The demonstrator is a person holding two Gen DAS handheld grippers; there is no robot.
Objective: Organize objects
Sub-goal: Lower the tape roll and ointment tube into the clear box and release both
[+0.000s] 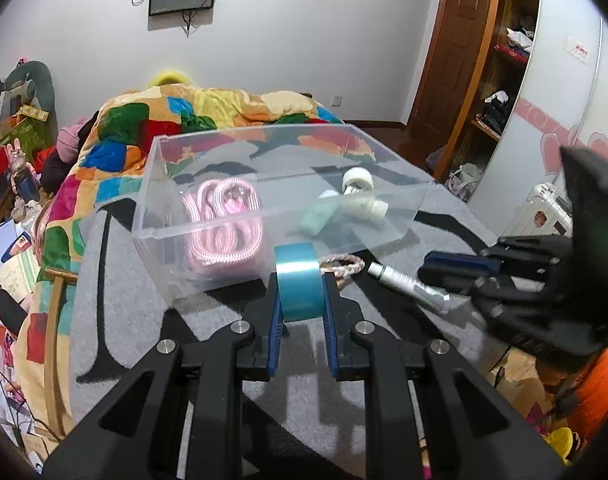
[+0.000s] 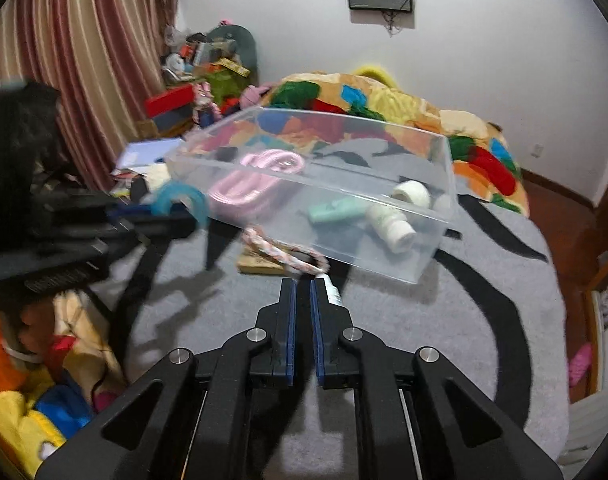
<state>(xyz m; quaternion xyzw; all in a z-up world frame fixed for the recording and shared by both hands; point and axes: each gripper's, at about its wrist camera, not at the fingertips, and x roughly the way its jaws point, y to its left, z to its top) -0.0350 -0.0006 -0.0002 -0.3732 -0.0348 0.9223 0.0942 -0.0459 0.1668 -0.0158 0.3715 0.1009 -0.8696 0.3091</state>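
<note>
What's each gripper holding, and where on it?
Left gripper: teal tape roll, fingers on its flat sides. Right gripper: nearly shut, nothing visible between its fingers.

grey rug [image 1: 136, 292] | clear bin [image 1: 208, 216] | braided ring [image 1: 343, 265] | silver tube [image 1: 407, 284]

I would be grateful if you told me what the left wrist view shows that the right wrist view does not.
Only the left wrist view shows the whole silver pen and the left tool shut on the blue tape roll. Only the right wrist view shows striped curtains. Both share the clear bin, pink cable and braided ring.
</note>
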